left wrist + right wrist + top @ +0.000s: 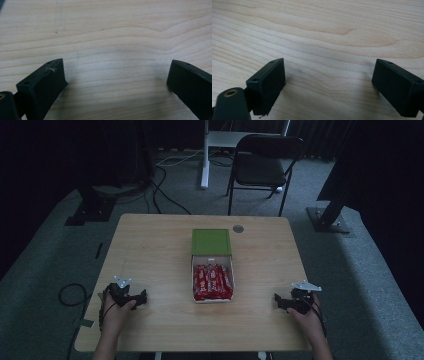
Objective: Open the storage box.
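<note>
A white box (212, 263) of several red wrapped bars (212, 282) lies at the middle of the wooden table (155, 255). Its green lid (211, 241) lies just behind it. My left gripper (145, 298) rests near the front left edge, held in a hand, pointing toward the box. In the left gripper view the left gripper (116, 75) is open over bare wood with nothing between the jaws. My right gripper (278, 301) rests near the front right edge. In the right gripper view the right gripper (329, 73) is likewise open over bare wood.
A small round grey insert (238, 228) sits in the table near its far edge. Behind the table stand a black folding chair (265, 165) and a white stand (205, 155). Cables (165, 190) run across the grey carpet.
</note>
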`<state>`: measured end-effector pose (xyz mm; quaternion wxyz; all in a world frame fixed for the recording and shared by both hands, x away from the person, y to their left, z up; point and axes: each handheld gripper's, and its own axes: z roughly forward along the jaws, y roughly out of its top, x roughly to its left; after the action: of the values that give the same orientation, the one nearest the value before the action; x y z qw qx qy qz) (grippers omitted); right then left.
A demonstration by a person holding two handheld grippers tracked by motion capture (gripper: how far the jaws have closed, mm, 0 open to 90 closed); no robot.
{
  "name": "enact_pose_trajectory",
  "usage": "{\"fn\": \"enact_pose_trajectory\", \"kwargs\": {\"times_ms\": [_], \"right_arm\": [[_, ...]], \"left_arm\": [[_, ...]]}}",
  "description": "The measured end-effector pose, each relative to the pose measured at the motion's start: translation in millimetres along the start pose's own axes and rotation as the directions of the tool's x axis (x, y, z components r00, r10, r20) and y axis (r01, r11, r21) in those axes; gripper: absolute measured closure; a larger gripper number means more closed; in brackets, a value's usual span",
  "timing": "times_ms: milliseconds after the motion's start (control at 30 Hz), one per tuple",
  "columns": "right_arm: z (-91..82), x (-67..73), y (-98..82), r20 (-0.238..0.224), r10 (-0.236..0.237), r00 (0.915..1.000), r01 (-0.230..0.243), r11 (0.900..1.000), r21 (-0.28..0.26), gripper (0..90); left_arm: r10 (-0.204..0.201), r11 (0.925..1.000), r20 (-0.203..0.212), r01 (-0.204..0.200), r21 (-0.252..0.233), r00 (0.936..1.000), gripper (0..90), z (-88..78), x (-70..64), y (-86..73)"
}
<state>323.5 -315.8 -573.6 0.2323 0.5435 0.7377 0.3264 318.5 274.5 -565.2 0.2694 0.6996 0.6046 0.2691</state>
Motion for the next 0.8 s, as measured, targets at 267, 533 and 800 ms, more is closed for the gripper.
{"fn": "enact_pose_trajectory", "kwargs": {"times_ms": [267, 533, 800], "right_arm": [[0.5, -0.1, 0.3, -0.003, -0.004, 1.0000, 0.004, 1.000, 0.000, 10.3], [1.4, -0.2, 1.3, -0.005, -0.006, 1.0000, 0.006, 1.000, 0.000, 10.4], [1.5, 0.2, 1.4, -0.001, -0.002, 1.0000, 0.002, 1.000, 0.000, 10.4]], "left_arm": [[-0.026, 0.9996, 0.015, 0.026, 0.009, 0.9996, 2.3, 2.5, 2.1, 1.7], [-0.016, 0.9998, 0.023, 0.016, 0.008, 0.9996, 2.4, 2.8, 1.3, 1.9], [-0.018, 0.9998, 0.022, 0.018, 0.006, 0.9996, 2.3, 3.1, 1.3, 2.2]]}}
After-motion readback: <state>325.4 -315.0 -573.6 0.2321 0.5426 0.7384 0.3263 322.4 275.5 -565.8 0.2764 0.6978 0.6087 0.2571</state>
